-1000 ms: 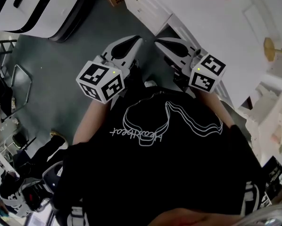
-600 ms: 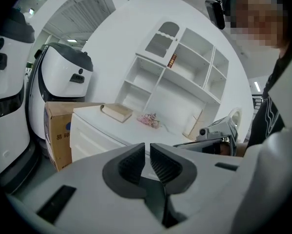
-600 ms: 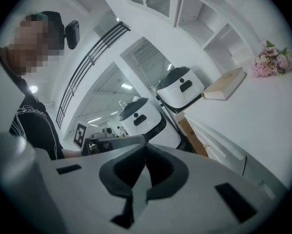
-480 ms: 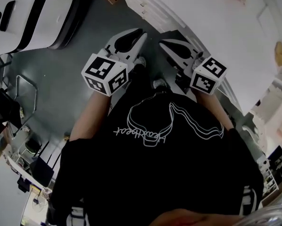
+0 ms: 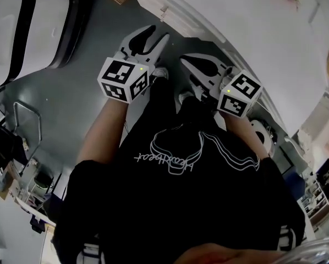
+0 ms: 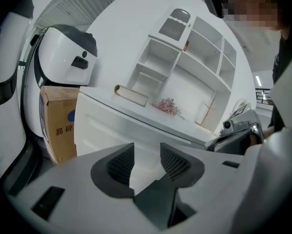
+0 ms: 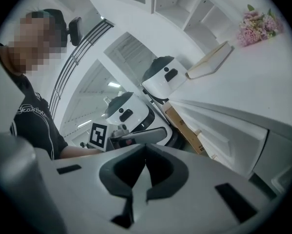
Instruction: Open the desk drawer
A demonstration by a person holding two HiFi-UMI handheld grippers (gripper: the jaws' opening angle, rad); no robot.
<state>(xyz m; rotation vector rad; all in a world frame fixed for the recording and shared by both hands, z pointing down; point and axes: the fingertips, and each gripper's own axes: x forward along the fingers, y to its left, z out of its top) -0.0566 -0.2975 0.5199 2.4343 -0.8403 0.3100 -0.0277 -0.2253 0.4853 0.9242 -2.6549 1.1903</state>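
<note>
The white desk [image 5: 247, 32] runs across the upper right of the head view, its drawer front [image 5: 173, 16] facing the grey floor. My left gripper [image 5: 159, 33] points at that front from a short way off. Its jaws are opening, with a gap and nothing between them [image 6: 146, 161], and the drawer front [image 6: 112, 126] lies straight ahead. My right gripper [image 5: 183, 58] hangs beside it on the right, jaws shut and empty [image 7: 145, 162]. In its view the drawer fronts [image 7: 224, 135] run along the right.
A cardboard box [image 6: 58, 126] stands on the floor at the desk's left end, next to a large white machine [image 6: 65, 57]. On the desktop lie a book [image 6: 131, 95], pink flowers [image 6: 166, 106] and a white shelf unit [image 6: 185, 67]. A folded metal frame [image 5: 21, 125] stands at the left.
Both grippers have come down and closer to the desk front. The left gripper's jaws, shut a second ago, now stand apart. The right jaws stay shut.
</note>
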